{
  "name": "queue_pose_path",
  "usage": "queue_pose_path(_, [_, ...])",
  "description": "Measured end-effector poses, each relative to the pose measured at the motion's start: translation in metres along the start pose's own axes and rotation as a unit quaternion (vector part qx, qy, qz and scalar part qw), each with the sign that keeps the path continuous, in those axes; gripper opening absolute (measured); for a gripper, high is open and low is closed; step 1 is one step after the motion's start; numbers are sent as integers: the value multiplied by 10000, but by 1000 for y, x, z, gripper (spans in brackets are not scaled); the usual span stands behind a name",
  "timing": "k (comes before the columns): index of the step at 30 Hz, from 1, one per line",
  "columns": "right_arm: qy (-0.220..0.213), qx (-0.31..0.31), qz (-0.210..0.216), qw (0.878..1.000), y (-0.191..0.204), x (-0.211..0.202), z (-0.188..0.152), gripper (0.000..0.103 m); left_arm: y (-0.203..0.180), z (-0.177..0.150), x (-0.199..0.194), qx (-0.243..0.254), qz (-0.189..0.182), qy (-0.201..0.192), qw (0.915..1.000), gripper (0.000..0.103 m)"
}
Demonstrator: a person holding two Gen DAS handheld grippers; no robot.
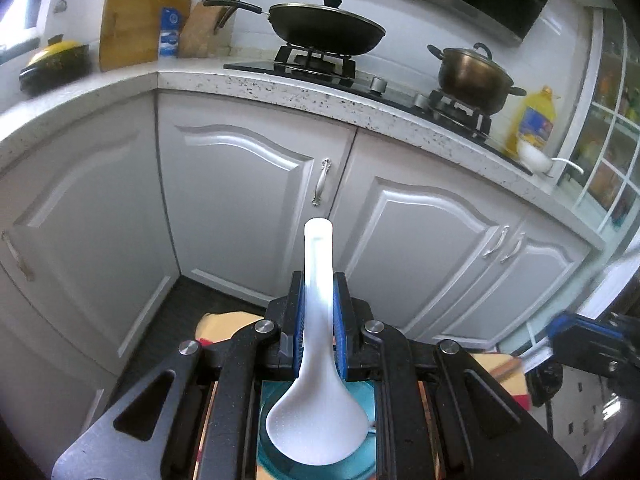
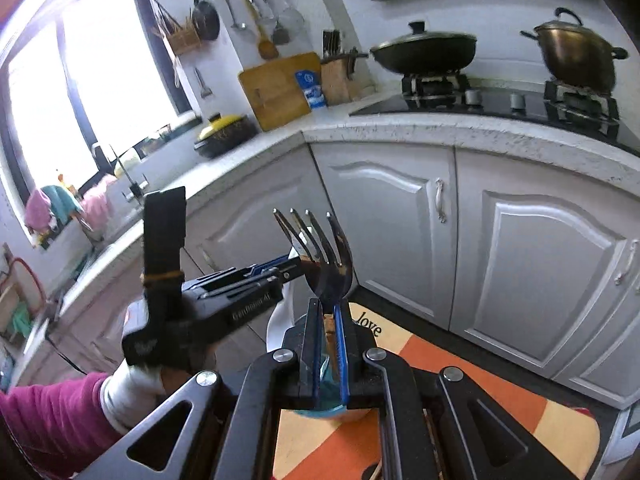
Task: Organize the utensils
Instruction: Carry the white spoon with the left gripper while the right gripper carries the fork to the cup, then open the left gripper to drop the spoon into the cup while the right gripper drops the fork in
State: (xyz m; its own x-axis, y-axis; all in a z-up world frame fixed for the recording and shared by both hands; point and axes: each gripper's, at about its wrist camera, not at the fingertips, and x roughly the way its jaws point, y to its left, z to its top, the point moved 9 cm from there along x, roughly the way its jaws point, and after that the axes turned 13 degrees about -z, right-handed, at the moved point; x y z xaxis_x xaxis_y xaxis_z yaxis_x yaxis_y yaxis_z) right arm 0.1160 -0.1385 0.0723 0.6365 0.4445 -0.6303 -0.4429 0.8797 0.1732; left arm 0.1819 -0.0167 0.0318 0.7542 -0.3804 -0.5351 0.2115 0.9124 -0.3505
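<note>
Left hand-held gripper (image 1: 319, 312): pinching one white rice paddle (image 1: 318, 344) by its handle, blade near the camera, handle tip pointing far toward the cabinets.
Right hand-held gripper (image 2: 325, 332): pinching one fork (image 2: 324, 256) by its handle, four tines upright.
Bowl: one teal bowl (image 1: 360, 394) directly below the paddle blade.
Mat: one orange-and-cream floor mat (image 2: 460, 392) under both tools.
Bench (image 1: 280, 88): far, carrying one lidded black wok (image 1: 326, 30) at left and one lidded metal pot (image 1: 474, 74) at right.
Cabinet doors: four count in the left view.
</note>
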Motion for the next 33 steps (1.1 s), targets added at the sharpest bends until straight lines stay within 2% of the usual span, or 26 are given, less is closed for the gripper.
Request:
queue_pose_path(4, [200,-34,-34,9998,1,29,-7,6,4,-9,8,174,-42,-157,9997,11])
queue_pose_path(8, [407,57,-20,9992,-5,52,-15,6,9,-20,18,229,-302,-162,9991,11])
queue_pose_path(16, [602,127,13,9981,-10,69,-24,6,17,-26,22,268,-584,-277,9976,11])
queue_pose_path(24, [742,70,44,9972,-6,76,-32,6,16,-48,14,517,-531,-172,9971,11])
queue_pose_path(33, [1056,225,169,9940,-7,92,-43,6,23,-61,-1,289,-558,52,9980,13])
